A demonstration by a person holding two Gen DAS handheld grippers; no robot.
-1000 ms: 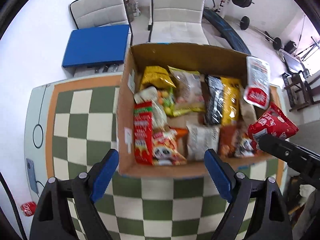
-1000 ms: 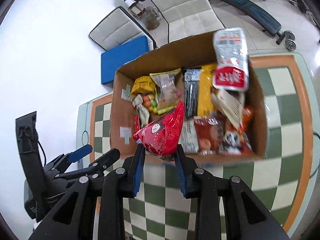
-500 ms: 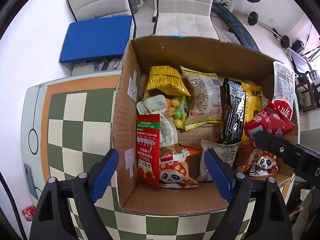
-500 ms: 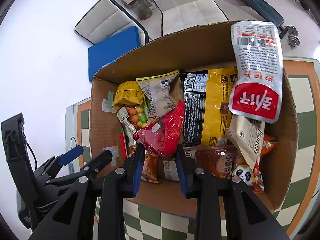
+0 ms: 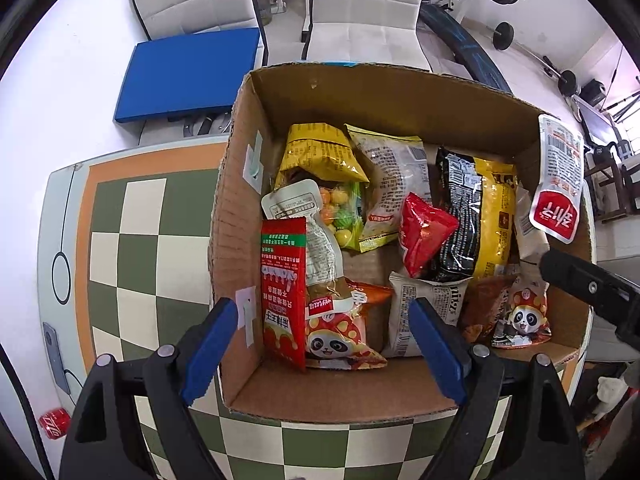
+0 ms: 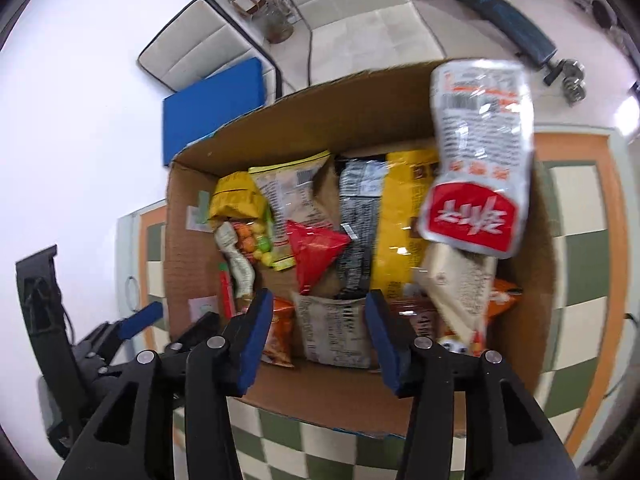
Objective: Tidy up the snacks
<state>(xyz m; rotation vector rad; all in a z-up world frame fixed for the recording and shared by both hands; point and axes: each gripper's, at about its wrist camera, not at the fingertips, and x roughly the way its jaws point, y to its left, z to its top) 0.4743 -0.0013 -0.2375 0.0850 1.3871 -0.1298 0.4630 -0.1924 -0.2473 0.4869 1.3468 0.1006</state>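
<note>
The right gripper [image 6: 316, 332] is opening with nothing between its pads, the red snack packet [image 6: 316, 254] lying just ahead in the cardboard box [image 6: 180, 240], while the left gripper [image 5: 320, 350] hangs wide and empty.

Bright, even daylight fills both views. The white floor [image 5: 60, 80] blows out toward 10 o'clock. Glare glints on the red packet [image 6: 316, 252]. The right view is motion-blurred, the left sharp. Fisheye bending and black corners ring each picture.

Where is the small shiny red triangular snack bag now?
In both wrist views the red triangular bag lies inside the cardboard box, near its middle, against the black and yellow packet.
</note>
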